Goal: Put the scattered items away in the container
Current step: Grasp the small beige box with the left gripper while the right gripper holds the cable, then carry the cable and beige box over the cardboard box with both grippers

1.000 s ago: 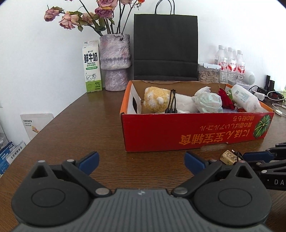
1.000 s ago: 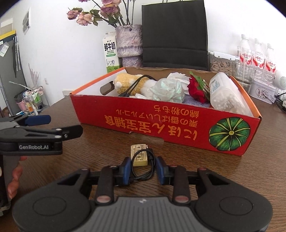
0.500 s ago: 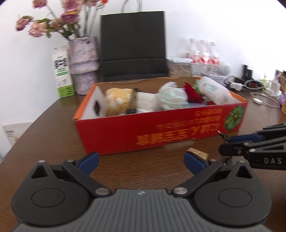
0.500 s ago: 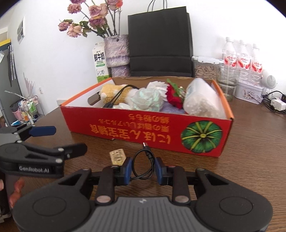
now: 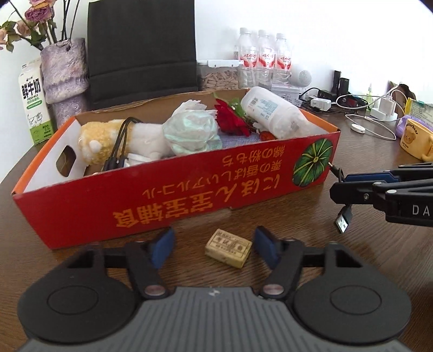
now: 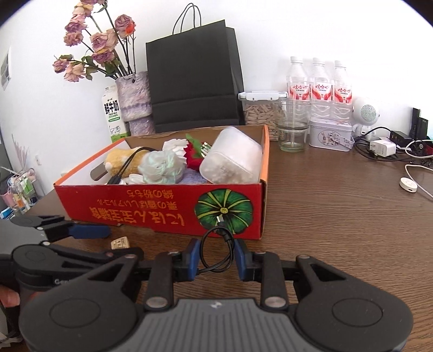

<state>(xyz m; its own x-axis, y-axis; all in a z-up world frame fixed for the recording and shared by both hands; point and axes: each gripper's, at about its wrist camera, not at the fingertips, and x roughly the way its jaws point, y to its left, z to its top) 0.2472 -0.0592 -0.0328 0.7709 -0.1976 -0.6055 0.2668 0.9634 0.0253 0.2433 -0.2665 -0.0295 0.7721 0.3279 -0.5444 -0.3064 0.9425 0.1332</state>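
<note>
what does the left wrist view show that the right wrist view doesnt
Only the left wrist view: a yellow mug, and the whole eraser lying between the left tool's open blue pads.

Only the right wrist view: a tin and the bag's handles.

Both: the red box, the right tool gripping a black cable.

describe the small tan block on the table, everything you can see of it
The small tan block is flat and rectangular, like an eraser, with a printed frame and faint characters on top. It lies flat, slightly skewed, on the wooden table before the red box, between the left gripper pads, which have just been closing and do not yet press it.
</note>
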